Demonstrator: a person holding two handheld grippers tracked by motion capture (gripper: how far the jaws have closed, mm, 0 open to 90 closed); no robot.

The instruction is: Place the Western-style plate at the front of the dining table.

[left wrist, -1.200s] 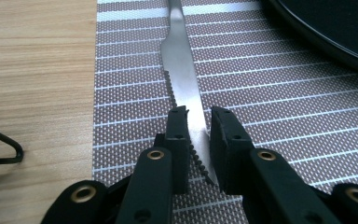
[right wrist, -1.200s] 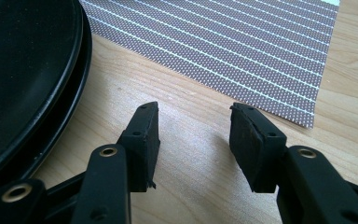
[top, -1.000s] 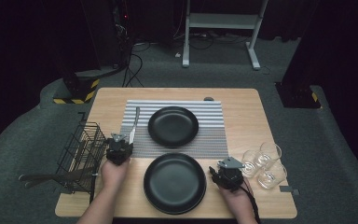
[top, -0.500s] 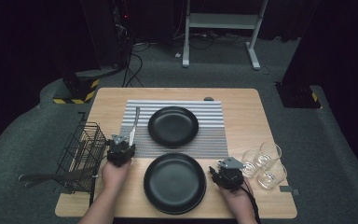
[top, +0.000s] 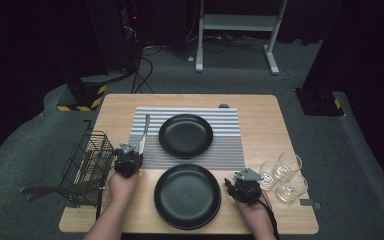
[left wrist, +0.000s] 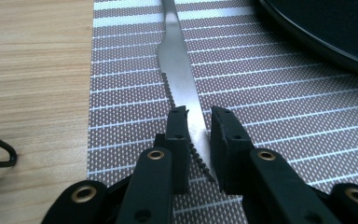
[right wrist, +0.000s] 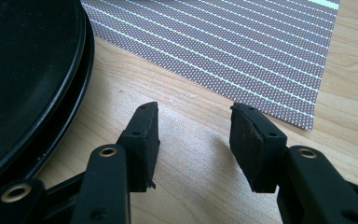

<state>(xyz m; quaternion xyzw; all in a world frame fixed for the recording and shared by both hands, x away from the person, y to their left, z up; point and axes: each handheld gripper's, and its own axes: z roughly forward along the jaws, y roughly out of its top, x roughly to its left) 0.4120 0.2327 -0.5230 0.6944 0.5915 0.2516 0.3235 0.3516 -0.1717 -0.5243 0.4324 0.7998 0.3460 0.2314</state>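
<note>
A steel knife (top: 144, 131) lies on the left part of the striped placemat (top: 220, 150), its serrated blade (left wrist: 182, 79) pointing toward me. My left gripper (top: 131, 151) is down at the blade's tip. Its jaws have just been closing, and now my left gripper (left wrist: 199, 126) is shut on the blade's two edges with the knife still flat on the mat. My right gripper (top: 239, 180) rests on the bare wood right of the large black plate (top: 187, 195). Here the right gripper (right wrist: 193, 123) stands open with nothing between its fingers.
A smaller black plate (top: 185, 135) sits in the middle of the placemat. A black wire rack (top: 87, 165) stands at the table's left edge with utensil handles (top: 50, 190) sticking out. Three glasses (top: 282, 175) stand at the right edge.
</note>
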